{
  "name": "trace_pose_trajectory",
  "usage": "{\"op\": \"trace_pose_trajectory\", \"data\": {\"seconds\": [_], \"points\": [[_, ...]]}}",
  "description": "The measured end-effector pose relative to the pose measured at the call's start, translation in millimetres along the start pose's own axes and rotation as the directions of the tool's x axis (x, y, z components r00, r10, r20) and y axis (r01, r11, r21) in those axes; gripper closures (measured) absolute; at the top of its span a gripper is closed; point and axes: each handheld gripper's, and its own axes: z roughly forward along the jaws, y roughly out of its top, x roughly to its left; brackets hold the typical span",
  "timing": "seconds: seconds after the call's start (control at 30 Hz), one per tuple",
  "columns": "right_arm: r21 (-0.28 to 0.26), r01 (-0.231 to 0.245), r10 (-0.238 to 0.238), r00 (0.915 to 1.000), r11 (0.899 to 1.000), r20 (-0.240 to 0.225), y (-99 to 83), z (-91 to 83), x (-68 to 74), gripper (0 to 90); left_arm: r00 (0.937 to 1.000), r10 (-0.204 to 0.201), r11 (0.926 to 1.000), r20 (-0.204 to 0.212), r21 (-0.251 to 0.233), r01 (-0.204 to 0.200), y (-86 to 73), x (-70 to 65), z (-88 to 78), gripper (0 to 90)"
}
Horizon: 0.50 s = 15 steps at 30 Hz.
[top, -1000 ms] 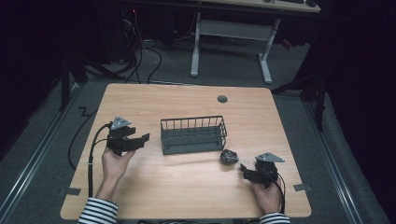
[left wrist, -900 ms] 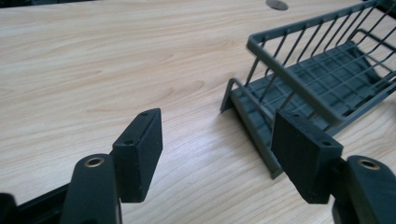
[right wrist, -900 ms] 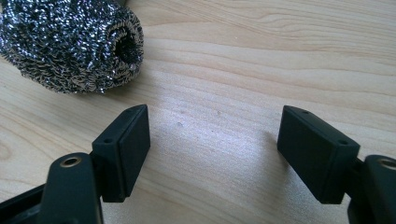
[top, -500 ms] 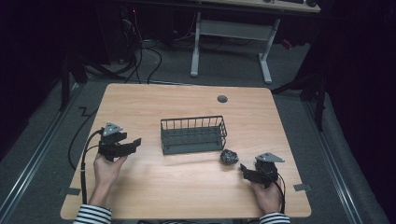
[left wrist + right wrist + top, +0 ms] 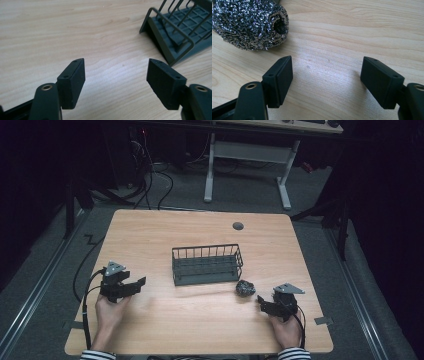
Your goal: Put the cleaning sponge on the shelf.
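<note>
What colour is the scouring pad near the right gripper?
Shiny silver-grey steel scouring pad, clearest in the right gripper view.

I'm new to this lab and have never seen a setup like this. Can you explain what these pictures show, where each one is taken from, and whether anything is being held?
A person sits at a wooden table with a hand-held two-jaw gripper in each hand. The wide picture comes from a camera above, looking down; the left gripper and right gripper show there. The two close-ups come from small cameras riding on each gripper, looking along its black jaws. On the table stand a dark wire basket and, beside it, a steel wool scrubber. Both grippers are open and hold nothing; the left one's jaws have just been opening. The scrubber lies just ahead of the right gripper.
</note>
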Motion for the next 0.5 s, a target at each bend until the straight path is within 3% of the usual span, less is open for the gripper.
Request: {"op": "trace_pose_trajectory", "data": {"seconds": [0.23,0.37,0.5], "points": [[0.0,0.0,0.0,1.0,1.0,0.001,0.0,0.0,0.0,26.4,0.9991,-0.026,0.9993,-0.034,0.025,0.027,-21.1,4.9,6.9,29.4],[0.0,0.0,0.0,1.0,1.0,0.001,0.0,0.0,0.0,26.4,0.9987,-0.043,0.9989,-0.028,0.02,0.043,-26.4,4.9,9.9,29.6],[-0.001,-0.001,0.001,1.0,1.0,0.001,0.0,-0.1,0.0,26.9,0.9983,-0.02,0.9989,-0.054,0.041,0.022,-29.3,2.3,14.4,29.0]]}}
